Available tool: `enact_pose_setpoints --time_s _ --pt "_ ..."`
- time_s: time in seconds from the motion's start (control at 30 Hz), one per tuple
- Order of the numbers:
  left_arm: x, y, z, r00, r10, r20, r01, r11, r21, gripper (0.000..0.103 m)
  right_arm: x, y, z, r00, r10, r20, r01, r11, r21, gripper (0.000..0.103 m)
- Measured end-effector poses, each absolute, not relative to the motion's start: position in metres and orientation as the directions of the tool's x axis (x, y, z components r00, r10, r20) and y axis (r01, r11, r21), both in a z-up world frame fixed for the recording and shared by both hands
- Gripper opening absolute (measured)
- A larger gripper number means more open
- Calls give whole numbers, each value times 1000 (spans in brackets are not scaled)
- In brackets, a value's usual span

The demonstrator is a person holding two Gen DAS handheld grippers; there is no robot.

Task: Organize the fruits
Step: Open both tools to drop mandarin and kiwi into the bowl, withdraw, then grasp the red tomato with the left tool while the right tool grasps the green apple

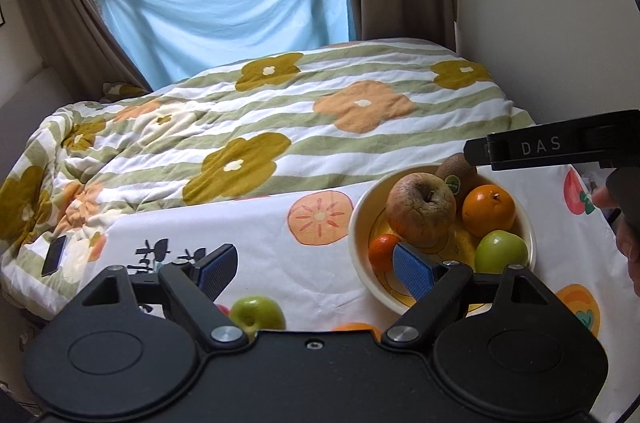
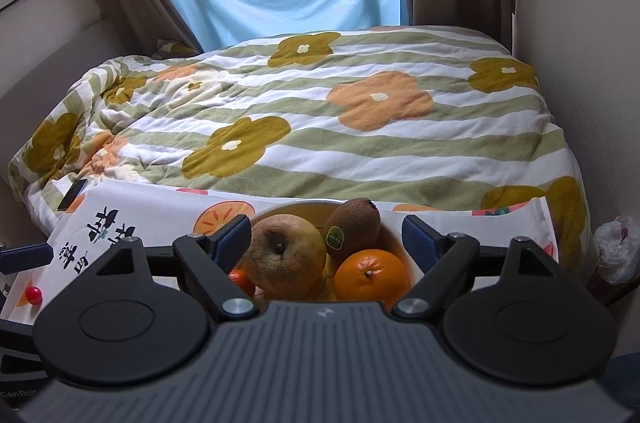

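Note:
A cream bowl on the fruit-print cloth holds a wrinkled apple, a kiwi, an orange, a green apple and a small tangerine. My left gripper is open and empty, left of the bowl. A second green apple lies on the cloth just below it, and a bit of an orange fruit shows at the gripper body. My right gripper is open and empty above the bowl, over the wrinkled apple, kiwi and orange.
The cloth covers a table against a bed with a flowered quilt. A phone lies on the quilt at the left. A small red fruit sits on the cloth at the far left. The wall is close on the right.

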State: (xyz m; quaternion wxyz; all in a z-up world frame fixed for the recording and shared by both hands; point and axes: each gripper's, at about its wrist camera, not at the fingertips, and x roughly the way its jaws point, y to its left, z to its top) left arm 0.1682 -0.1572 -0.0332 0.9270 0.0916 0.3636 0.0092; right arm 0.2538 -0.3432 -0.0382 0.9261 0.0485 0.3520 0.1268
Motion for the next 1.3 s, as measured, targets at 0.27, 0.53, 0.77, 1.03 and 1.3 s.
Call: enact_pose_setpoints --time_s 0.27,0.53,0.77,1.03,1.3 --pt "116 -108 -12 770 101 -630 9 986 169 89 206 -314 -11 739 267 -618 -199 964 178 98" --pt "85 -58 -12 784 77 -616 -23 995 95 89 167 -271 -10 734 247 -633 -192 969 156 98" --pt "74 -12 -29 782 73 -619 -58 997 44 89 149 -227 -29 715 253 -652 -198 967 159 98" --pt "79 44 -63 745 175 -644 -190 981 47 89 152 -175 -64 687 256 -680 -222 965 138 98" --pt "103 93 -106 660 257 -706 -322 946 43 89 164 -140 -96 671 252 -698 -235 964 122 98"
